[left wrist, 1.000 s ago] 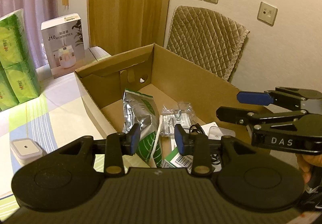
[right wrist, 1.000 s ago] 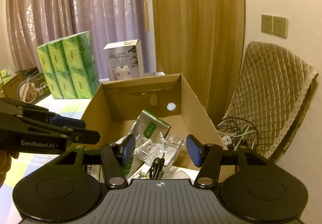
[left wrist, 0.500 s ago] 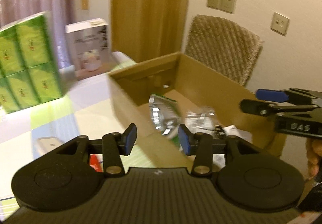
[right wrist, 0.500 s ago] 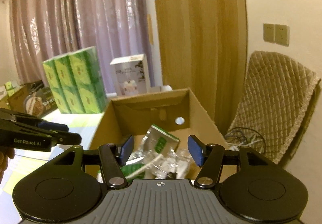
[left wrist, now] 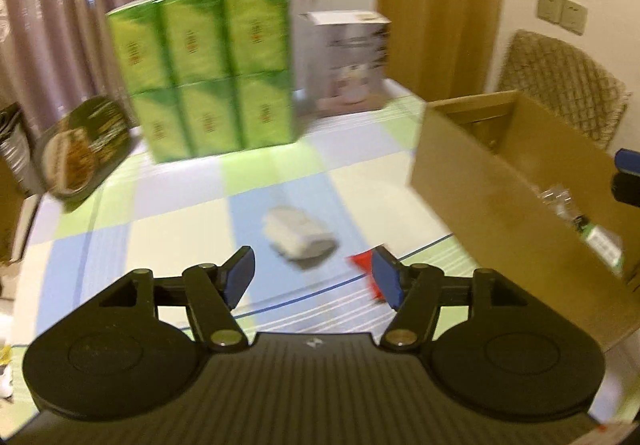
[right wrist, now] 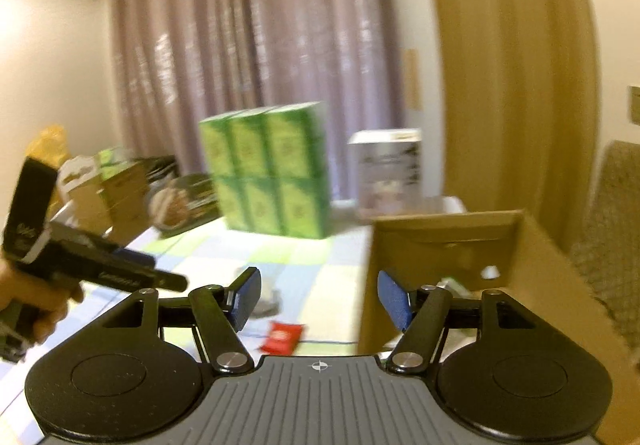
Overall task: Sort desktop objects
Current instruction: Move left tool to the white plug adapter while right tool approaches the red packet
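- Food package [left wrist: 82,149]: a dark, round-printed pack leaning at the far left of the table, blurred.
- Green tissue packs [left wrist: 208,73]: a stacked block, two rows of three, standing on the table in front of the curtain [right wrist: 248,45].
- Tablecloth [left wrist: 168,213]: pale checks of green, blue and cream, covering the table.
- Left gripper [left wrist: 312,277]: empty, its blue-padded fingers spread wide above the cloth; from the right wrist view it shows at the left edge, held in a hand [right wrist: 36,309].
- White case [left wrist: 300,237]: a small rounded box lying on the cloth, ahead of the left gripper and roughly between its fingers; outline blurred.
- White carton [left wrist: 348,61]: an upright product box behind and to the right of the tissue packs.
- Red packet [right wrist: 282,337]: a small flat sachet on the cloth, just beside the cardboard box's near corner, partly hidden by the left gripper's right finger.
- Right gripper [right wrist: 320,301]: empty, fingers spread apart, held above the table edge.
- Cardboard box [left wrist: 500,205]: open-topped, at the right of the table; clear wrapped items show inside.
- Quilted chair back [left wrist: 560,85]: behind the box, against the wall.
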Tool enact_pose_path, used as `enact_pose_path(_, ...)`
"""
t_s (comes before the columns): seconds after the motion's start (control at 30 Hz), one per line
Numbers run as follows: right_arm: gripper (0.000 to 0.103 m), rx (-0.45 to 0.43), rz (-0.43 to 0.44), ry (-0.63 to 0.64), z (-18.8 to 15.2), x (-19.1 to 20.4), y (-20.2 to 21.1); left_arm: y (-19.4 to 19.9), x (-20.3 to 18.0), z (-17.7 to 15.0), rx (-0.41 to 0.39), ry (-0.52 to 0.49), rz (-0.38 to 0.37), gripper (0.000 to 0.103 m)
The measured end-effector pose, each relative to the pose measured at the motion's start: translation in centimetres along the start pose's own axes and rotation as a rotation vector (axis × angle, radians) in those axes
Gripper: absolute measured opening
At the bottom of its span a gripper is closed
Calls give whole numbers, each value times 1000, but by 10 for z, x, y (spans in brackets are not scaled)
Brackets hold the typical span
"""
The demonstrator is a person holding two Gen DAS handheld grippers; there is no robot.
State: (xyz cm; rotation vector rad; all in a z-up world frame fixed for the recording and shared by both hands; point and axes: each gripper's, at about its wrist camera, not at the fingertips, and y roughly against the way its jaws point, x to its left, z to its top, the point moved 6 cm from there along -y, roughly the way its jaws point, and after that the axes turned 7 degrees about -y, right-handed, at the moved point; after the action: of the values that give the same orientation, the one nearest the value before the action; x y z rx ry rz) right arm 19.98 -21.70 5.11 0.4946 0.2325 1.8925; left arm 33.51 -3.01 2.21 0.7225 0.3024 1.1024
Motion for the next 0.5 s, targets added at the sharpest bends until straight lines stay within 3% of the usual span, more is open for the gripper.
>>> enact_pose_path(0.27,64,106,29,32,-22,47,-43,-3,38,-31,38,-19,52,68)
enact_pose_path(0.5,64,190,-32,34,-45,55,-95,-23,46,-39,63,-61,27,69)
